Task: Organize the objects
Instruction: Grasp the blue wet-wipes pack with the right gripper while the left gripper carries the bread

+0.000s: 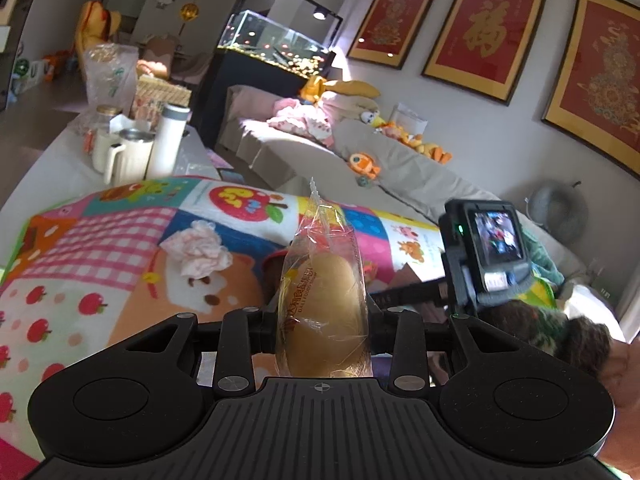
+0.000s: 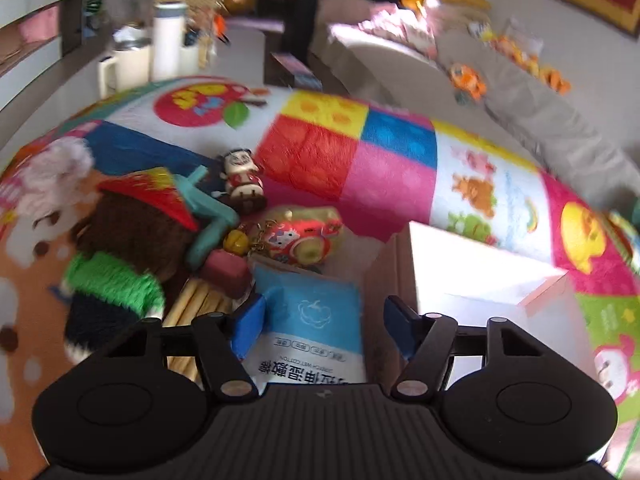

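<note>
My left gripper (image 1: 323,322) is shut on a bread bun in a clear plastic wrapper (image 1: 326,276), held upright above the colourful patchwork blanket (image 1: 100,248). My right gripper (image 2: 324,326) points down over a pile of small things, its blue pads (image 2: 249,324) standing on either side of a blue-and-white wet-wipe packet (image 2: 316,320). The left pad is at the packet's edge, while a gap shows at the right pad, so the jaws are open. The pile holds a brown plush toy with a green collar (image 2: 120,256), a small figurine (image 2: 242,180), a red-and-gold keychain purse (image 2: 304,238) and wooden sticks (image 2: 192,312).
A white open box (image 2: 480,280) stands right of the pile. A crumpled pink tissue (image 1: 198,250) lies on the blanket. Jugs and a white flask (image 1: 168,140) crowd the table's far end. A grey sofa (image 1: 400,168) with toys runs along the wall beside a fish tank (image 1: 276,44).
</note>
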The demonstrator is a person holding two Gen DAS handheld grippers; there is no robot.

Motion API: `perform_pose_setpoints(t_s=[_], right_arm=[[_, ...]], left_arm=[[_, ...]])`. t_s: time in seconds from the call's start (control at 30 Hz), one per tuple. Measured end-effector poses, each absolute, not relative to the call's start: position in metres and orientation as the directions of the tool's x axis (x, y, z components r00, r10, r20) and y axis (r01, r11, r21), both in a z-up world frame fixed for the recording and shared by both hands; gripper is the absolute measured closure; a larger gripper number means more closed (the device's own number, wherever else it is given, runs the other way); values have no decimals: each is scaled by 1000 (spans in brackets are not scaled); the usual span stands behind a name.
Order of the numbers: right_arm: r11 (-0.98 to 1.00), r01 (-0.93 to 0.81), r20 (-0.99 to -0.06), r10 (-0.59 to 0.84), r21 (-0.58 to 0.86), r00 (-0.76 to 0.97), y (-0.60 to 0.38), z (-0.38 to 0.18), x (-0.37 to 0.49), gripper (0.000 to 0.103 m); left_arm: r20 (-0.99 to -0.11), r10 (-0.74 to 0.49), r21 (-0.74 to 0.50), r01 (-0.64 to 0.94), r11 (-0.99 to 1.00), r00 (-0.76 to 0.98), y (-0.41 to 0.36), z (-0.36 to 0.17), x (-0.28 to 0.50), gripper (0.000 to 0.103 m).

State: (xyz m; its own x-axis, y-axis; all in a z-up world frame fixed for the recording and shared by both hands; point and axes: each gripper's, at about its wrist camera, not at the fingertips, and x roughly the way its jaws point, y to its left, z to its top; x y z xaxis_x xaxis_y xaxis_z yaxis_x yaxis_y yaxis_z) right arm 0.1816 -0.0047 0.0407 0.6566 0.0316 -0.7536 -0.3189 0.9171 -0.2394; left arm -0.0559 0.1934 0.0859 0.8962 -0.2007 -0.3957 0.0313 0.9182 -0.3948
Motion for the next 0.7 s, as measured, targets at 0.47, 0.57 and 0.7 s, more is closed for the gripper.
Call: perform_pose_setpoints(t_s=[0.47, 0.57, 0.7], right_arm=[[922, -387, -774, 234, -16, 588, -37, 79, 143, 51], [907, -420, -740, 305, 34, 599, -74, 103, 104, 51], [908, -417, -697, 320, 33, 642, -134, 122, 54, 51]], left_arm=[[-470, -233, -402, 28, 915, 852, 186, 70, -52, 64], [-505, -256, -381, 54, 923, 824, 168, 72, -52, 64], [-530, -310, -354, 126, 927, 789, 127, 84, -42, 64]])
